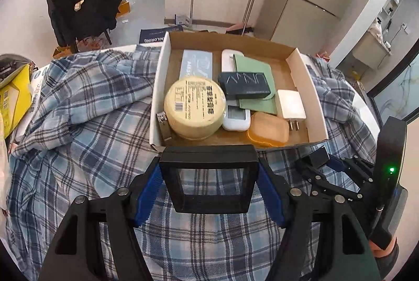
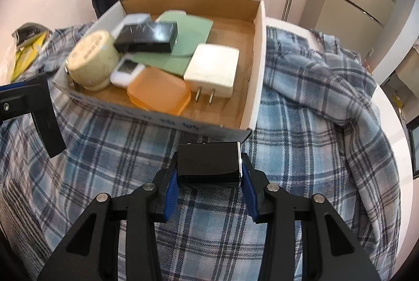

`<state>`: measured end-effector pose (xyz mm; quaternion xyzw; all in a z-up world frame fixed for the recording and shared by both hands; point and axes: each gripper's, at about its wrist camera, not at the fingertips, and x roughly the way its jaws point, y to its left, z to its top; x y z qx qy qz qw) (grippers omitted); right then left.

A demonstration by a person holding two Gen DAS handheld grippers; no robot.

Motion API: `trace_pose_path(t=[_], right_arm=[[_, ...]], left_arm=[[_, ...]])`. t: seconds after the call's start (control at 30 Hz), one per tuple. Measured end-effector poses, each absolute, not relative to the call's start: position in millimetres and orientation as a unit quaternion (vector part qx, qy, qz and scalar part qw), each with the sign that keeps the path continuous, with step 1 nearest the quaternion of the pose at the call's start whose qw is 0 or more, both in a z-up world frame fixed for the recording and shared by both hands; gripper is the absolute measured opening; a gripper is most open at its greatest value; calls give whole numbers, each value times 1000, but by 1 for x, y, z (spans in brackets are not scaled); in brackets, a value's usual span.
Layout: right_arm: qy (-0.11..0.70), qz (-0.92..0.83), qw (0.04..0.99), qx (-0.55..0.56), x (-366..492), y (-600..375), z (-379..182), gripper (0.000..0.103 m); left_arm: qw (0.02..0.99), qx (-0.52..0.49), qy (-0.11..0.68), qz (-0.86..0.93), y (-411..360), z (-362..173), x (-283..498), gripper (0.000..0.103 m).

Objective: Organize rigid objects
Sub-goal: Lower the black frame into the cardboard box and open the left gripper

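Your left gripper (image 1: 208, 181) is clamped by its blue pads on a hollow black rectangular frame (image 1: 208, 177), held above the blue-and-white plaid flannel cloth (image 1: 86, 108) just short of the near wall of the shallow cardboard box (image 1: 318, 110). That box sits at twelve o'clock from your left gripper.

Inside the box, from nine o'clock towards three: a small metal clip-like piece (image 1: 163, 125) against the left wall, a round cream-yellow tin with printed lid (image 1: 195, 108), a pale blue flat carton (image 1: 196, 66) behind it, a white remote-like device (image 1: 235, 118) partly under a dark grey oblong box (image 1: 244, 86), a green flat sleeve (image 1: 255, 76), a translucent orange rounded-rectangle case (image 1: 268, 131), and a white plug-in charger block (image 1: 290, 104) with its prongs towards you.

Your right gripper (image 2: 209, 165) is closed partway on a glossy black rectangular block (image 2: 208, 163), its pads pressing both sides. It hovers over the cloth, with the box's near right corner at twelve o'clock, close by.
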<state>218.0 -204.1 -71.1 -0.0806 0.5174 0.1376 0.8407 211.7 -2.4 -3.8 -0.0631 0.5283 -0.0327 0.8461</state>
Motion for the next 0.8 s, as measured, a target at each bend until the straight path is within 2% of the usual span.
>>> trace_pose_path(t=[0.37,0.5,0.8], right_arm=[[454,117,882,-46,211,-222,-22,40],[402,70,911,-51,213,-236,-13,40],[421,42,906,-18,231,-264,-16,40]], left_arm=[[872,-78,480,-58,-18,36,237,72],[884,-51,456,-88,-42,32,254,72],[865,-27,495,-81,-70,-11,283,72]])
